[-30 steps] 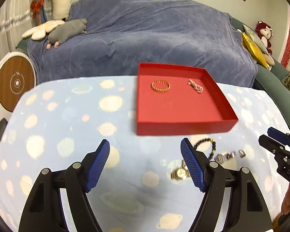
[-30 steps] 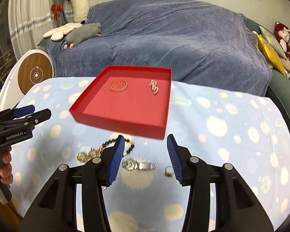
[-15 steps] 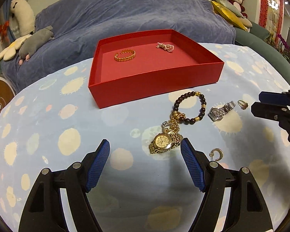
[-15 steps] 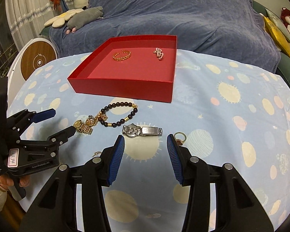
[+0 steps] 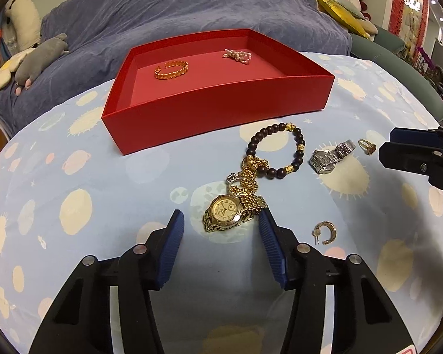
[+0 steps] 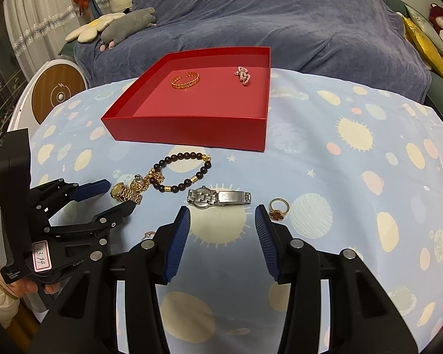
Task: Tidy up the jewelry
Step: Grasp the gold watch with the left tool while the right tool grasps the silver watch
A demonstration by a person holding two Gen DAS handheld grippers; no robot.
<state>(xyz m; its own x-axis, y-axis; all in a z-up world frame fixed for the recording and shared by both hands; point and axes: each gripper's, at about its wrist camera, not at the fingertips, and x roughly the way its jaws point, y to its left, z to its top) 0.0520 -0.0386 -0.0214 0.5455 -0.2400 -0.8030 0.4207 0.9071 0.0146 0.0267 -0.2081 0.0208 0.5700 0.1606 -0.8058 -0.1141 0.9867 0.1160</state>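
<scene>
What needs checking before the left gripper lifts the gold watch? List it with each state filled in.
1. Gold watch sits between the fingers of the left gripper, whose jaws are closing: ok.
2. Pads press on the watch: not ok; a gap shows at the left pad, and contact at the right pad cannot be told.
3. Watch free of other pieces: not ok; the gold charm cluster of the dark bead bracelet lies against it.
4. Red tray has bare floor: ok; only a gold bangle and a pink bead piece lie in it.
5. Right gripper clear of the left: ok; open, short of the silver watch.
</scene>
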